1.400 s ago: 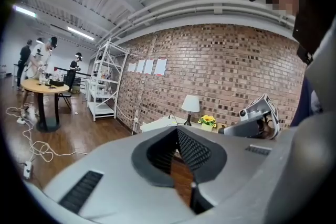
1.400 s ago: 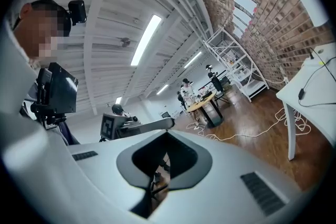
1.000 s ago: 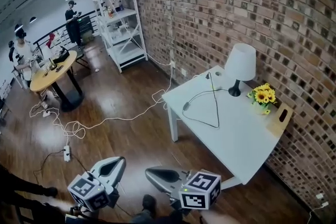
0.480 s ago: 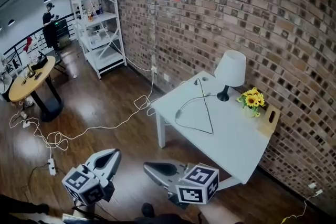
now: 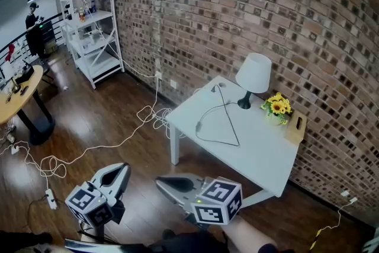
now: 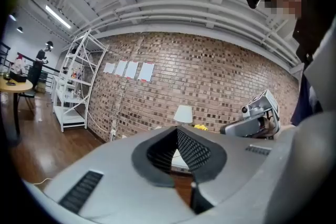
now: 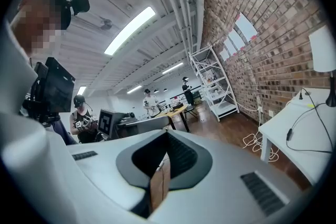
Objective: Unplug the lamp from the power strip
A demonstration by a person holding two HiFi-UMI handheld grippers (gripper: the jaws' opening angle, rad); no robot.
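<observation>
**Closing in on the counter, both tools empty**

Over the last second the head view has swung round and the white counter (image 5: 260,154) has drawn nearer, now at about 1 o'clock from the tools. The left tool (image 5: 122,167) and right tool (image 5: 161,182) have travelled along low over the floor, each with its jaws pressed together on nothing and both well apart from the counter. The lamp (image 5: 253,74) stands at the counter's far edge by the brick wall (image 5: 308,21), beside the flowers (image 5: 276,106). Its black cord (image 5: 228,121) loops across the counter top. I cannot tell where the power strip is. Judging by this, the task is only at the approach and nothing is unplugged yet.
</observation>
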